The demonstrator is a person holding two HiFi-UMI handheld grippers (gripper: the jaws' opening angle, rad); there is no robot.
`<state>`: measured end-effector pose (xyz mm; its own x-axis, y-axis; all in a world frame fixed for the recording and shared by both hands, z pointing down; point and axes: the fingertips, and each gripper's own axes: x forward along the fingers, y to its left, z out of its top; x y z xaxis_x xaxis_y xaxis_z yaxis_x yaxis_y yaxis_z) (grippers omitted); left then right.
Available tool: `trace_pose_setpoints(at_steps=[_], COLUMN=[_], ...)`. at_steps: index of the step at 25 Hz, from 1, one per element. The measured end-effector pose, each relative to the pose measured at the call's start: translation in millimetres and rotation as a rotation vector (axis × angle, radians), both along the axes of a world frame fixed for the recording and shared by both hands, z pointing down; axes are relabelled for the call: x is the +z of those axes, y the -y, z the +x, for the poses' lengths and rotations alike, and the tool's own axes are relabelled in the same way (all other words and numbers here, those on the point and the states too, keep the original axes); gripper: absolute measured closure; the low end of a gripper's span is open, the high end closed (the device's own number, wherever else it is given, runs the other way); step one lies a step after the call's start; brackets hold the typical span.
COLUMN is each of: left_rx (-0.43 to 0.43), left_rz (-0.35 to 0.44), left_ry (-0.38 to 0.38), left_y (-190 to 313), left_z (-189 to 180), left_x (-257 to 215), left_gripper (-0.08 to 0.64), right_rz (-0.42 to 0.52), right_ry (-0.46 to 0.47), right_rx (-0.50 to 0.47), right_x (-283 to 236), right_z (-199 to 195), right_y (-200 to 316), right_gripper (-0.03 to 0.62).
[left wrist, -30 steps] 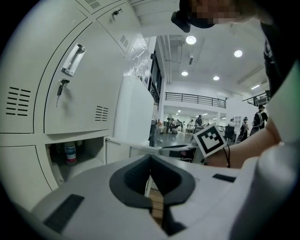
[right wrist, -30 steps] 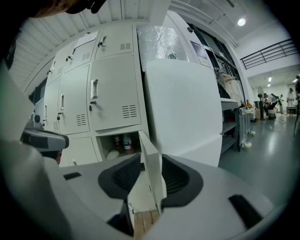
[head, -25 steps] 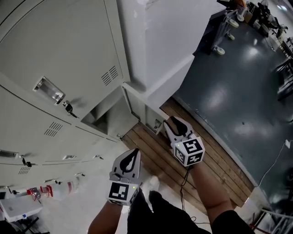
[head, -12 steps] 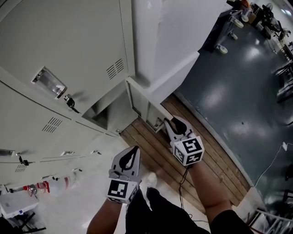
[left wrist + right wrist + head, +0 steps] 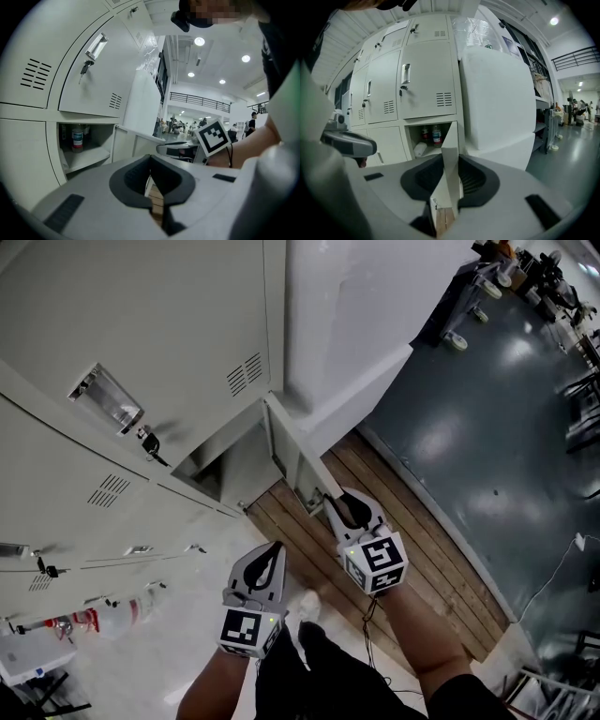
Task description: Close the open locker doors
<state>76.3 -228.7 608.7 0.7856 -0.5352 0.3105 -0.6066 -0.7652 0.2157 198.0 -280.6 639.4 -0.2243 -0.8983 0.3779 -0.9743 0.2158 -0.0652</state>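
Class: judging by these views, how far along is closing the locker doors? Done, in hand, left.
Done: the upper doors sit shut. In hand: the right gripper, whose jaws have just been closing, clamps the edge of the open lower door; the left gripper is shut, idle. Left: swinging that door shut over the bottles.

**Locker bank, rightmost column: item count**

Compartments, three. Closed doors, two: top door (image 5: pixel 426 30), middle door (image 5: pixel 426 91). Open door (image 5: pixel 450 159), one, at the bottom. Vent grilles on the closed doors, two: upper grille (image 5: pixel 439 33), lower grille (image 5: pixel 444 99). Recessed handle (image 5: pixel 406 73) on the middle door, one. In the open compartment (image 5: pixel 412 136): upright bottles, two (left bottle (image 5: pixel 425 133), right bottle (image 5: pixel 436 135)); white container (image 5: pixel 420 149) lying on its side, one. Columns further left curve away; their number cannot be told.
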Motion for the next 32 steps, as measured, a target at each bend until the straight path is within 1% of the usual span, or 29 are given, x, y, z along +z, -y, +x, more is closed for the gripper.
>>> trace_pose_setpoints(at_steps=[4,9,19,28,32], left_rx=[-0.01,-0.037,-0.11,-0.188,-0.214], left_rz=[0.004,0.007,0.005,0.005,0.004], left_ry=[-0.006,-0.007,-0.022,-0.008,-0.001], left_y=[0,2,10,23,29], left_z=[-8,-24,-59,-101,-117], left_x=[-2,-4,-6,-3,-1], left_gripper=[0.556,0.555,0.557,0.555,0.557], right_rz=[-0.006,-0.011,-0.01,-0.003,0.008], right_ry=[-0.006,0.019,0.053,0.084,0.098], right_rx=[-0.023,-0.019,-0.024,-0.085,-0.101], right_x=[-1,-1,-1,-3,-3], right_z=[-20,-39,-93,-145,-160], right_y=[-2,-2,3,20,30], right_gripper=[0.491,0.483,0.469,0.463,0.456])
